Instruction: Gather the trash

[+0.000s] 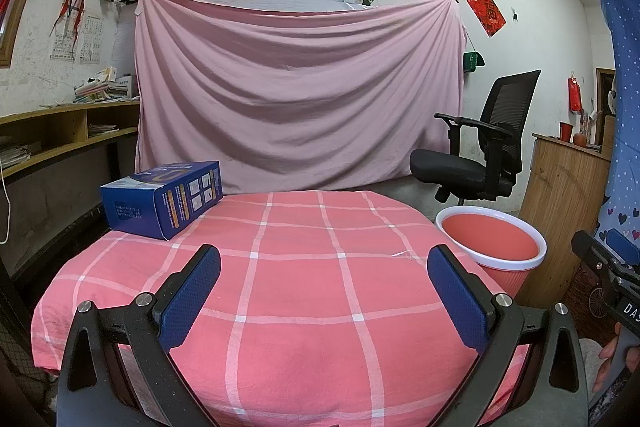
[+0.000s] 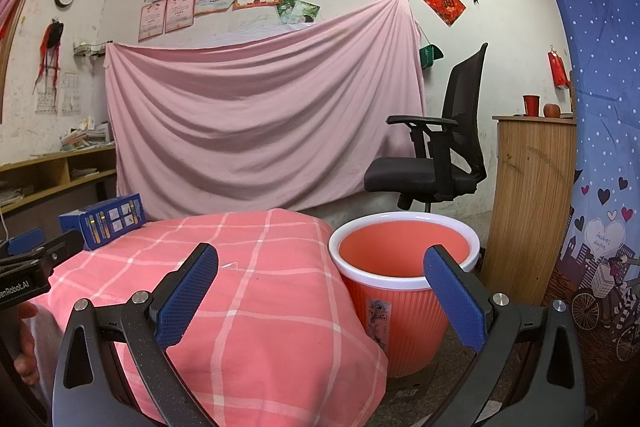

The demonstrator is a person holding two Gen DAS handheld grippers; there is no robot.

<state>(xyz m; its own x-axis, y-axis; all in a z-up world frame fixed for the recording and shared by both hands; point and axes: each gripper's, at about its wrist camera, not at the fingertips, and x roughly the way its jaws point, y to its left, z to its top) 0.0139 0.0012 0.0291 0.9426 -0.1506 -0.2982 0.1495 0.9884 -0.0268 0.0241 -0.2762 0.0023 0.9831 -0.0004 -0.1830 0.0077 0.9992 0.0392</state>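
- The blue cardboard box [image 1: 160, 199] sits at the far-left corner of the pink checked table [image 1: 304, 287], long axis running left-right.
- Your left gripper [image 1: 324, 291] is nearer it; the right gripper [image 2: 320, 291] faces the orange plastic bin [image 2: 404, 279] just right of the table.
- Both jaws gape wide, holding nothing.

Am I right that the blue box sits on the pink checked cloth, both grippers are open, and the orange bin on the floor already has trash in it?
Not quite. The orange bin looks empty: the right wrist view shows only bare inner wall. The rest holds: the blue box sits on the pink checked cloth, and the left gripper and right gripper are both open.
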